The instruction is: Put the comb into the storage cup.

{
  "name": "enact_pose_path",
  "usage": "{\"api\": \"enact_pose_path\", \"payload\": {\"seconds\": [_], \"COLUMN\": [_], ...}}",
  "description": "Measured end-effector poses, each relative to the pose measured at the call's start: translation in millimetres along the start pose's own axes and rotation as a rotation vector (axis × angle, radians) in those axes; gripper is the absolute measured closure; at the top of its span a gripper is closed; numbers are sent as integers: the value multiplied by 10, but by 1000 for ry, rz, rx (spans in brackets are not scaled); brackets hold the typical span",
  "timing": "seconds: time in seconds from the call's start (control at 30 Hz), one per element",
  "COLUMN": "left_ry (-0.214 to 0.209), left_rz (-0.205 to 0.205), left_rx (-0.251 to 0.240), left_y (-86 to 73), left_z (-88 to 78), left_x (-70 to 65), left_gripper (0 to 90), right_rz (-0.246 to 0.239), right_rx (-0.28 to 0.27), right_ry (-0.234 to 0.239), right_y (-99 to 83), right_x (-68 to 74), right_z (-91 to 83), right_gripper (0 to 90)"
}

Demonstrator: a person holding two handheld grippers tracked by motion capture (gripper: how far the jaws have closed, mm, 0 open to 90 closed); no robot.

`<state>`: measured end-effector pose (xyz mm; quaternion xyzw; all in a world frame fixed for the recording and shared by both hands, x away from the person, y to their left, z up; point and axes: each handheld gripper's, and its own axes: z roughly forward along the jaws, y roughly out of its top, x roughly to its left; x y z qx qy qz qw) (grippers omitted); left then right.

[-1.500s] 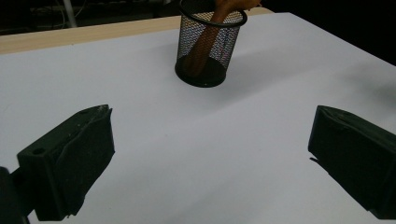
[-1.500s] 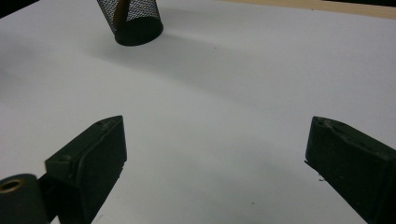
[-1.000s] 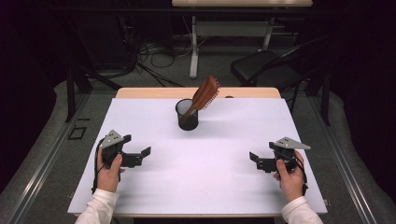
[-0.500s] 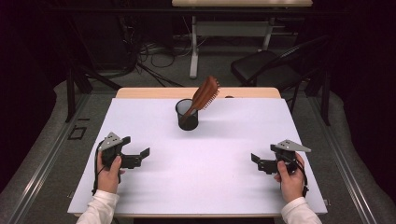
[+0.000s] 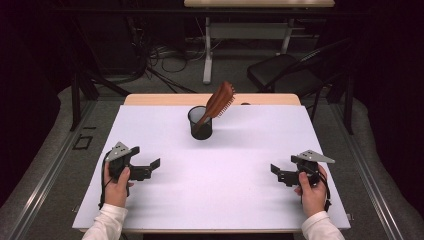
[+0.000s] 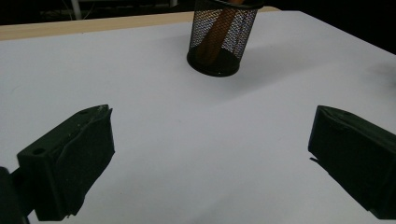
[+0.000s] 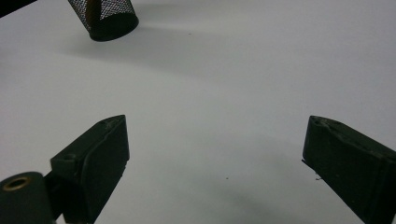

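High view showed the white table [image 5: 215, 200] as the largest thing, a broad pale sheet with a wooden strip [image 5: 165, 99] along its far edge and dark floor around it. Beyond the table stood a black chair [image 5: 285, 75] and a tangle of cables [image 5: 155, 60] on the floor.

On the far middle of the table stood the black mesh cup [image 5: 201, 123], upright, well apart from both hands. Inside it leaned the brown hairbrush [image 5: 220, 100], handle down in the cup, its bristled head tilted up and to the right above the rim. In the left gripper view the mesh cup [image 6: 222, 39] stood ahead and slightly right of centre, the brush handle [image 6: 217, 32] visible through the mesh. In the right gripper view the cup [image 7: 105, 18] sat at the upper left corner, far off.

The left gripper [image 5: 150, 167] rested low at the table's near left, held in a hand [image 5: 117, 182], its jaws spread wide with only bare table between them. The right gripper [image 5: 276, 172] sat at the near right in the other hand [image 5: 312, 190], pointing inward; its jaws stood wide apart too, pinching nothing, with white surface between them.
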<state>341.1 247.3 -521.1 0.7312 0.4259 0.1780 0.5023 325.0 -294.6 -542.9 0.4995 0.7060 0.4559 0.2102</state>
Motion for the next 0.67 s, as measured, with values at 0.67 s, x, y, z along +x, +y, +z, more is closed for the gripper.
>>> {"api": "enact_pose_path", "payload": {"seconds": [0.67], "left_ry": [2], "left_rz": [-17], "left_rx": [-2], "left_y": [-3], "left_z": [-4], "left_x": [27], "left_gripper": [4], "right_rz": [15], "right_rx": [2], "right_ry": [-3], "right_y": [-12], "right_x": [-21], "right_z": [0], "right_gripper": [69]}}
